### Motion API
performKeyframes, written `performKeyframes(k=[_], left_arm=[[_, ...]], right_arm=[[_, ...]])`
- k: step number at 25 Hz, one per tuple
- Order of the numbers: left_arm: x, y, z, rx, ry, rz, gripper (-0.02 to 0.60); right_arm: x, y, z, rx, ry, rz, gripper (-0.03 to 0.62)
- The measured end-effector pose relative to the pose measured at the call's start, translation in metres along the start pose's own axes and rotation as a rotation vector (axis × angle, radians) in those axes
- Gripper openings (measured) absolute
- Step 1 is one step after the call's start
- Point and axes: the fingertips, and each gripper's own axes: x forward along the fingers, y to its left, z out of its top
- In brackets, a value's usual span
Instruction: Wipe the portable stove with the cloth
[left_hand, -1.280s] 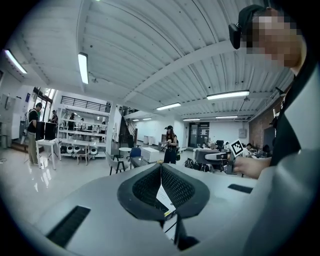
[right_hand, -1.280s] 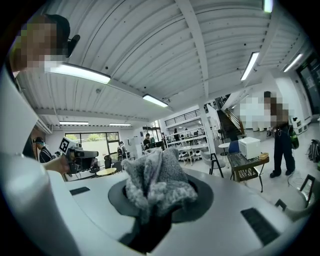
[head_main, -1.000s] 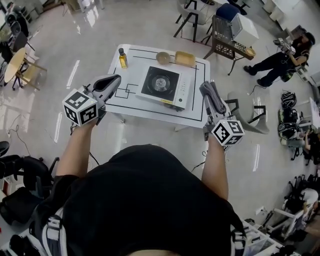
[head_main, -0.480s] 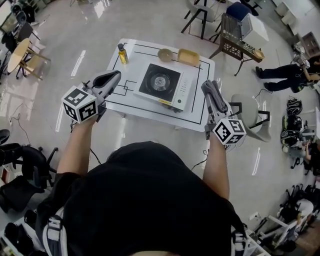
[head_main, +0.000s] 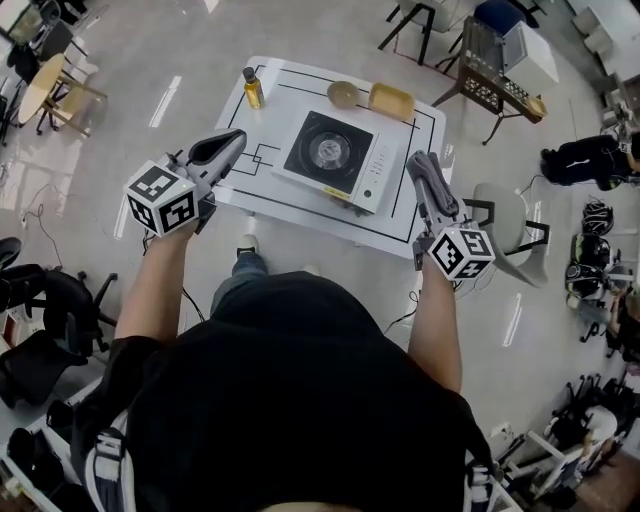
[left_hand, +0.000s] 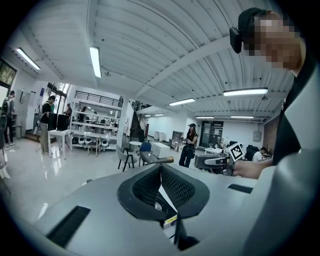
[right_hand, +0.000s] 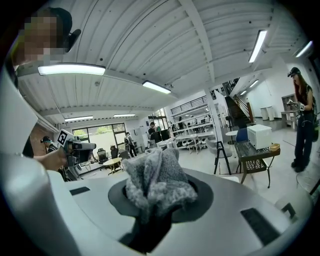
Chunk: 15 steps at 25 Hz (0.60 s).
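Note:
The portable stove (head_main: 335, 160), white with a black burner top, sits in the middle of a white table (head_main: 300, 215). My left gripper (head_main: 228, 143) hovers over the table's left front edge, shut and holding nothing. In the left gripper view its dark pads (left_hand: 161, 189) meet, and a sliver of the stove (left_hand: 164, 210) shows below them. My right gripper (head_main: 422, 166) hangs off the table's right front corner, shut on a grey fluffy cloth (right_hand: 154, 181). The cloth (head_main: 428, 180) bunches between the jaws.
An oil bottle (head_main: 253, 88), a bowl (head_main: 343, 94) and a yellow dish (head_main: 390, 100) stand along the table's far edge. A grey chair (head_main: 503, 228) is right of the table, with a metal cart (head_main: 497, 78) behind it. A person (head_main: 590, 160) sits at far right.
Both grippers have come forward and lower toward the table's front edge. The table sits nearer to me, and my leg now shows below it. Neither grip has changed.

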Motion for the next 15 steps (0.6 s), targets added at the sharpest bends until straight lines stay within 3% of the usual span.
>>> performKeyframes(k=[15], left_arm=[[0.013, 0.076, 0.006, 0.011, 0.014, -0.138, 0.022]], right_arm=[[0.036, 0.009, -0.028, 0.011, 0.051, -0.189, 0.112]])
